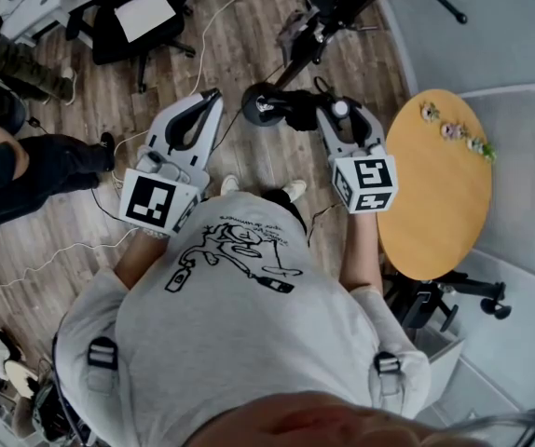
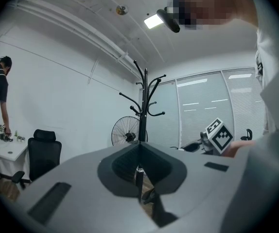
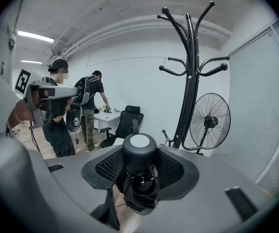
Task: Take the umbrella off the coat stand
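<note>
A black folded umbrella (image 3: 139,178) stands upright between the mesh pads of my right gripper (image 3: 139,155), which is shut on it; the umbrella's round white-topped cap (image 3: 139,142) faces the camera. From the head view the umbrella (image 1: 295,110) lies crosswise at my right gripper (image 1: 335,115), off the black coat stand (image 1: 342,7). The coat stand (image 3: 190,81) rises ahead and to the right with bare hooks. My left gripper (image 1: 212,99) is held level beside the right one, shut on nothing, its jaws meeting in front of the stand (image 2: 143,106).
A round wooden table (image 1: 435,194) with small flowers stands at the right. A floor fan (image 3: 210,120) is behind the stand. An office chair (image 1: 137,17), a desk and people (image 3: 88,110) are at the left. Cables cross the wooden floor (image 1: 62,250).
</note>
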